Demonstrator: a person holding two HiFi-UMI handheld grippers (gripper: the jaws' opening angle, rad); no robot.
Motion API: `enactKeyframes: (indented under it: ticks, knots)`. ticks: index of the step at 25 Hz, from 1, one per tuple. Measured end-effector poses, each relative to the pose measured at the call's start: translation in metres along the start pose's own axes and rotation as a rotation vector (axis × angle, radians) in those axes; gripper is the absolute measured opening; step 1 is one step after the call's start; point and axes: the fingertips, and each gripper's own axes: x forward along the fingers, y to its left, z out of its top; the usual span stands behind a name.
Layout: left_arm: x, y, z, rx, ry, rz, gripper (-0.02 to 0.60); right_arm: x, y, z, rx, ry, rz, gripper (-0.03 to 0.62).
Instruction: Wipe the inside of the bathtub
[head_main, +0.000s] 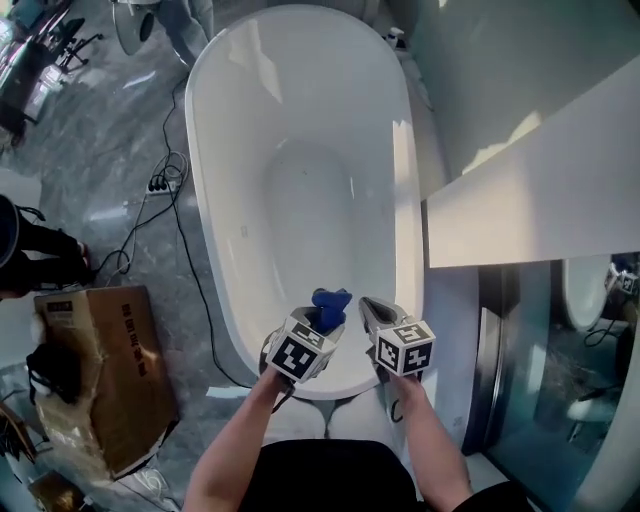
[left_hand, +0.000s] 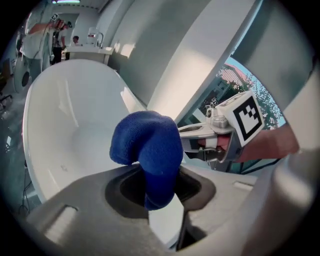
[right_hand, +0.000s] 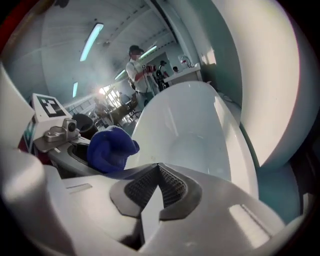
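Note:
A white oval bathtub (head_main: 232, 150) stretches away from me, its near rim (head_main: 330, 385) just under both grippers. My left gripper (head_main: 322, 325) is shut on a blue cloth (head_main: 330, 305), which bulges out between the jaws over the tub's near end. The left gripper view shows the blue cloth (left_hand: 150, 150) folded and pinched in the jaws, with the tub basin (left_hand: 70, 125) beyond. My right gripper (head_main: 372, 315) hovers beside it on the right, shut with nothing between its jaws. In the right gripper view the ribbed pads (right_hand: 170, 187) meet at the tip, and the cloth (right_hand: 111, 148) sits to the left.
A cardboard box (head_main: 95, 375) and bags lie on the grey floor at left, with a cable (head_main: 180, 230) running alongside the tub. A white wall ledge (head_main: 540, 190) and a glass panel (head_main: 540, 380) stand to the right. People (right_hand: 137, 70) stand beyond the tub's far end.

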Motion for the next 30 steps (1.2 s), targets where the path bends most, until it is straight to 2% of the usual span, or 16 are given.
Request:
enactKeyframes:
  ticks: [3, 10, 14, 19, 25, 30]
  knots:
    - [-0.027, 0.007, 0.034, 0.037, -0.066, 0.034, 0.13, -0.022, 0.01, 0.041, 0.012, -0.117, 0.023, 0.006]
    - [-0.086, 0.014, 0.103, 0.104, -0.213, 0.12, 0.13, -0.065, 0.019, 0.11, -0.007, -0.27, -0.01, 0.006]
    - [-0.119, 0.022, 0.139, 0.164, -0.279, 0.168, 0.13, -0.075, 0.043, 0.161, -0.071, -0.363, 0.012, 0.006]
    - [-0.17, -0.004, 0.174, 0.16, -0.38, 0.14, 0.132, -0.113, 0.091, 0.207, -0.16, -0.412, 0.035, 0.006]
    - [-0.212, -0.003, 0.225, 0.262, -0.459, 0.215, 0.132, -0.128, 0.113, 0.273, -0.257, -0.495, 0.058, 0.006]
    - [-0.25, -0.008, 0.258, 0.3, -0.541, 0.266, 0.132, -0.154, 0.133, 0.327, -0.336, -0.578, 0.042, 0.006]
